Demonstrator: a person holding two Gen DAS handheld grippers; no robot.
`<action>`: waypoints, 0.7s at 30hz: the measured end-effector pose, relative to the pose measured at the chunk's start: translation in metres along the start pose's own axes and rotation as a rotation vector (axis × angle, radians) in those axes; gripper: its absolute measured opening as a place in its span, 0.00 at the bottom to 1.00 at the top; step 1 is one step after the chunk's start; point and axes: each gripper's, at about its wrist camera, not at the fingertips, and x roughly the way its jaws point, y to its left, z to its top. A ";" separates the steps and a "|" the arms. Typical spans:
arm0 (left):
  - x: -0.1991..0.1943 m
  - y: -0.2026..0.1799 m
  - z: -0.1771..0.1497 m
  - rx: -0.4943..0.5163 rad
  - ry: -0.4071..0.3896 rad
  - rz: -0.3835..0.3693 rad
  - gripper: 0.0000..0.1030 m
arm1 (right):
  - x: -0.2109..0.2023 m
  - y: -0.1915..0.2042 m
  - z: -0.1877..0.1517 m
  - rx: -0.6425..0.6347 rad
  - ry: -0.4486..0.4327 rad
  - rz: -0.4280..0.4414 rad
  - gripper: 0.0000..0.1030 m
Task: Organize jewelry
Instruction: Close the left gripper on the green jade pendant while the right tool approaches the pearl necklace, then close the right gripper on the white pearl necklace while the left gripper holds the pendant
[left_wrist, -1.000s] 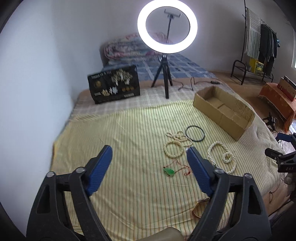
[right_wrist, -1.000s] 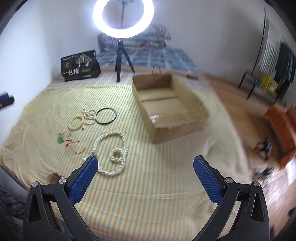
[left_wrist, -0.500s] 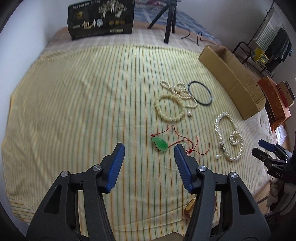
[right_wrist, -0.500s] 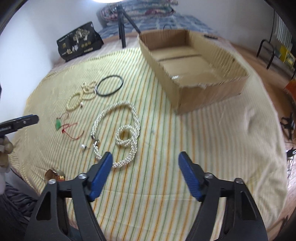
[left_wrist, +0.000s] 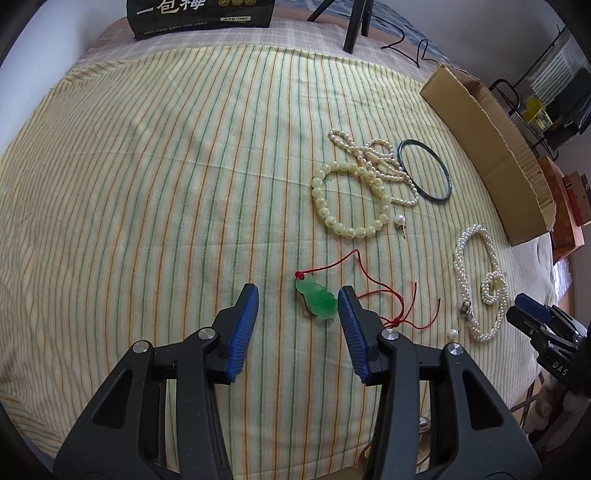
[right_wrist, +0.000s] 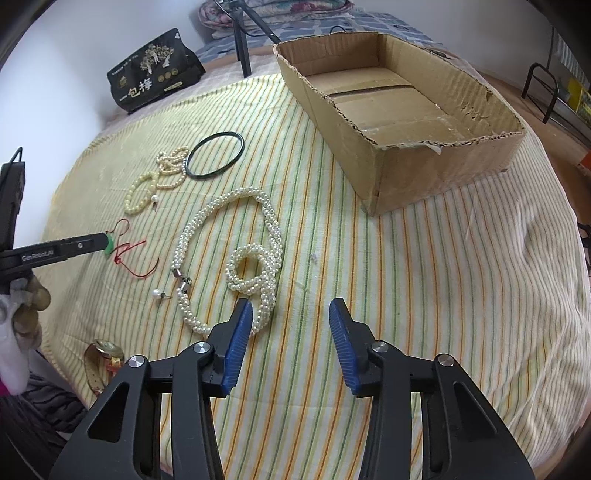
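A green jade pendant (left_wrist: 317, 300) on a red cord lies on the striped cloth, just inside my open left gripper (left_wrist: 297, 306), close to its right finger. Beyond it lie a pale bead bracelet (left_wrist: 349, 201), a thin pearl strand (left_wrist: 373, 162), a dark bangle (left_wrist: 424, 170) and a loose pearl earring (left_wrist: 399, 221). A thick twisted pearl necklace (right_wrist: 258, 251) lies just ahead and left of my open, empty right gripper (right_wrist: 291, 325). The open cardboard box (right_wrist: 399, 110) stands at the far right.
A gold watch (right_wrist: 103, 354) lies at the cloth's near left edge. A second pearl earring (right_wrist: 159, 294) lies beside the thick necklace. A black printed box (right_wrist: 155, 77) and a tripod leg (right_wrist: 242, 48) stand at the back. The bed edge drops off to the right.
Both grippers have lowered and moved forward toward the cloth. The left one now brackets the jade pendant; the right one has come close to the thick pearl necklace. Both jaws have narrowed.
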 end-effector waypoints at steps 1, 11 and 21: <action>0.001 -0.002 0.000 0.005 0.001 0.005 0.44 | 0.000 0.000 0.001 0.001 0.000 0.004 0.40; 0.010 -0.011 -0.002 0.047 -0.013 0.068 0.28 | 0.011 0.006 0.004 -0.014 0.018 0.012 0.38; 0.009 -0.009 0.000 0.056 -0.023 0.071 0.04 | 0.021 0.017 0.009 -0.080 0.013 -0.031 0.38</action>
